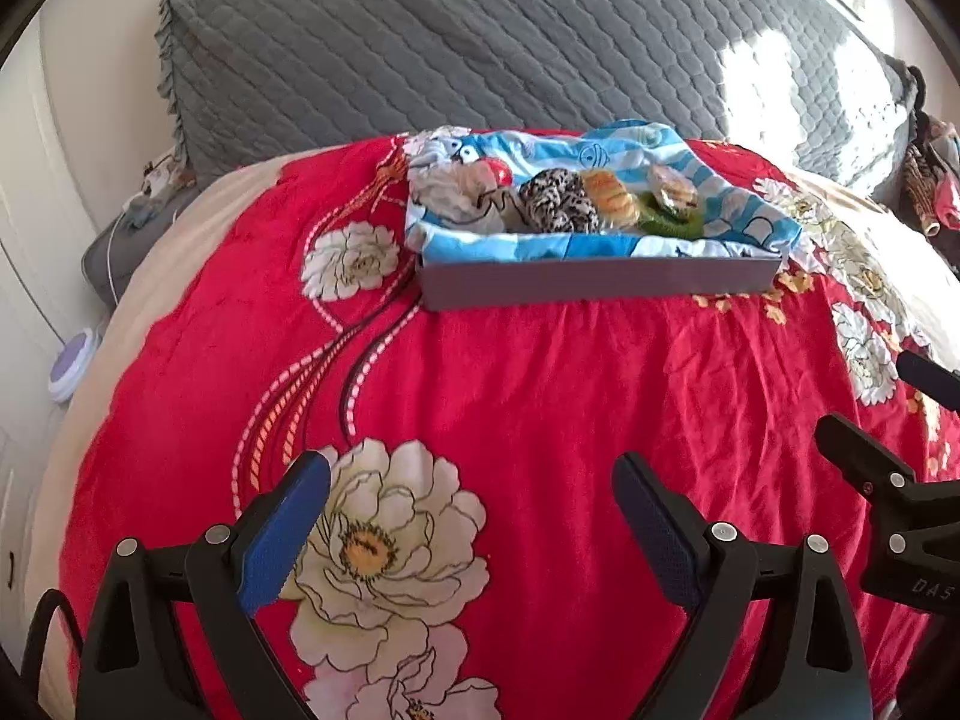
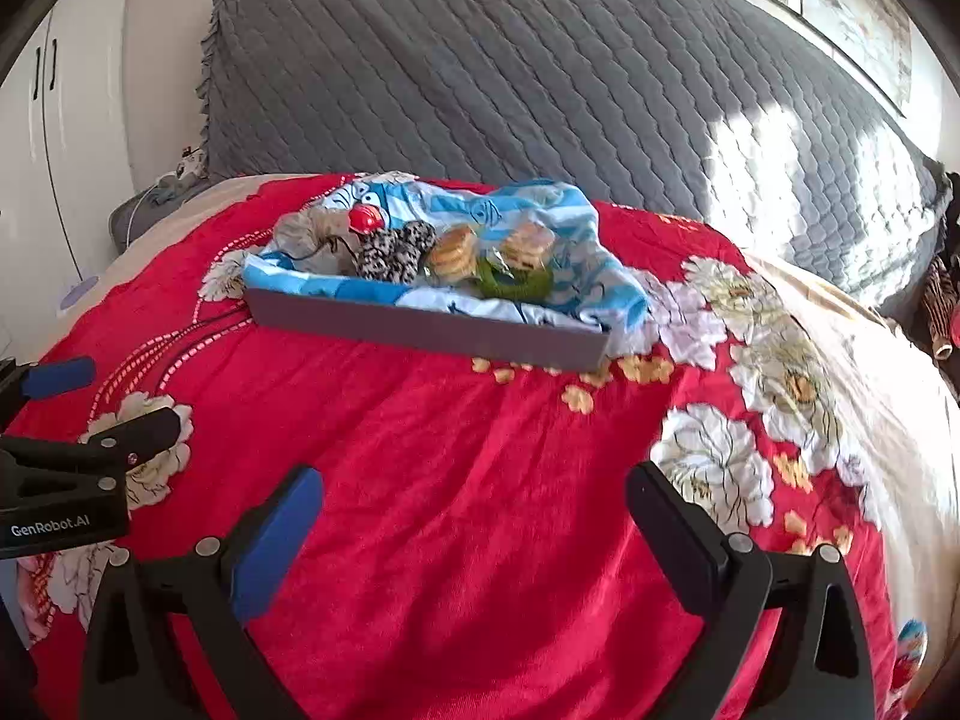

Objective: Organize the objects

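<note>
Ahead, grey tray (image 1: 600, 287) holds blue cloth (image 1: 540, 240), scrunchies; left claw (image 1: 471, 516), right claw (image 2: 474, 531) spread, empty.

I see a red bedspread (image 1: 540, 390) printed with white flowers, and a grey quilted headboard cover (image 1: 450, 42). My grey tray (image 1: 600, 285) carries a blue-and-white cartoon cloth (image 1: 540, 243), a black-and-white speckled scrunchie (image 1: 555, 201) and a green ring (image 1: 672, 225).

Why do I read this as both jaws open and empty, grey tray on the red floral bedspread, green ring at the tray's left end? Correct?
Nearly. The green ring lies toward the right end of the grey tray, beside the leopard-print item, as both wrist views show. The rest holds: left gripper and right gripper open and empty, tray on the red floral bedspread.
</note>
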Demonstrator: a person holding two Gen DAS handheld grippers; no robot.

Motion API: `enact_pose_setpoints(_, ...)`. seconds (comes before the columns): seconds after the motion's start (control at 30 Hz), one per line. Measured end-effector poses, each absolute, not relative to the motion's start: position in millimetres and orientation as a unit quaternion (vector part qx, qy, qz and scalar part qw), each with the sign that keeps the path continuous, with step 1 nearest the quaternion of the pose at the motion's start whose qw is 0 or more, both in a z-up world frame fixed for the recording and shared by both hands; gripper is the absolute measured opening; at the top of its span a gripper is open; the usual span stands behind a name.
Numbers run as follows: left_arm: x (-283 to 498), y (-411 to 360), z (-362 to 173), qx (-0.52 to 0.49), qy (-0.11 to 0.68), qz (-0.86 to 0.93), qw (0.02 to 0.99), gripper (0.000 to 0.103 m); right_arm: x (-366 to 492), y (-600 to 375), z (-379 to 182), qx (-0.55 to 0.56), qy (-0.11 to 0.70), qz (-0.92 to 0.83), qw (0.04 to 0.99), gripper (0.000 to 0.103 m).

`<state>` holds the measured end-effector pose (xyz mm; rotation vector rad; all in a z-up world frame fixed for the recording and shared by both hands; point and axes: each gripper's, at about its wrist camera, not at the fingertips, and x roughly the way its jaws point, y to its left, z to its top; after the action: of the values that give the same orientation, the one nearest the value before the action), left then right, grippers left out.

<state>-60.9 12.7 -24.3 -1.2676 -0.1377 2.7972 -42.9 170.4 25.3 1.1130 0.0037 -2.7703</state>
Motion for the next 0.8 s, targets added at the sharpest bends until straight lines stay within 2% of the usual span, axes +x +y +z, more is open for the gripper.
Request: enact_pose_setpoints(0.8, -47.1, 16.0, -48.6, -0.414, -0.057, 0.908, 0.023, 0.095, -26.1, 177.0, -11.2, 0.385, -0.003, -0.921, 0.061, 0.102)
